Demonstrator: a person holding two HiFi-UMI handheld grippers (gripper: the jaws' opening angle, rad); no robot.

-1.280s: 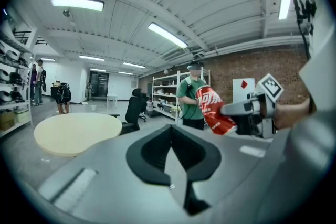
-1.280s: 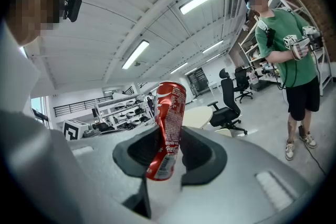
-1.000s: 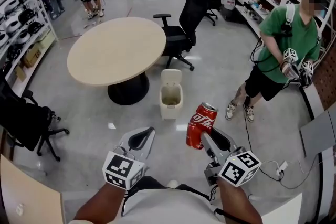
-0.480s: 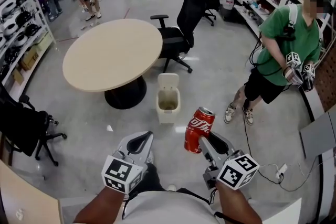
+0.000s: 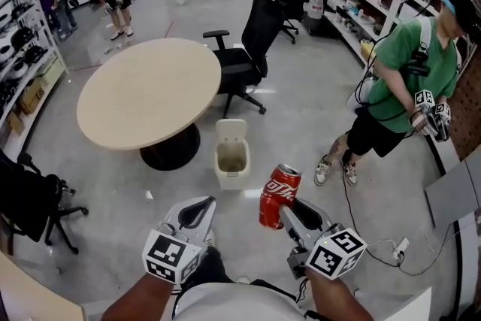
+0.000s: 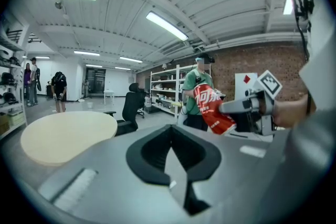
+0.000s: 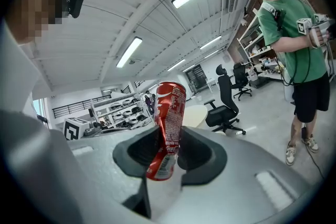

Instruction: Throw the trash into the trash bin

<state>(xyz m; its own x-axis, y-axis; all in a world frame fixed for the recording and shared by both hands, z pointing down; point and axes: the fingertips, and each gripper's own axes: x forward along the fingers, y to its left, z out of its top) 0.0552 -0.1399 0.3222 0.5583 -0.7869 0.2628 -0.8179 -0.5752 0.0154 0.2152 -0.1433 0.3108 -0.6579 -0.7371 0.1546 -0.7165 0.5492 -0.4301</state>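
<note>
Trash, a dented red can [image 5: 279, 195], rides nearly upright in the air, clamped in the right tongs [image 5: 286, 212]; the left tongs [image 5: 197, 211] are closed on nothing. The trash bin [image 5: 231, 158] stands lid-up on the floor, ahead and slightly left of the can and well apart from it, so the can-bearing right hand must reach forward. The bin's inside is too small to make out.

Round table [image 5: 143, 90] beside black chair [image 5: 259, 30]; green-shirted person [image 5: 409, 71] (standing); shelves [image 5: 353, 7] behind.
</note>
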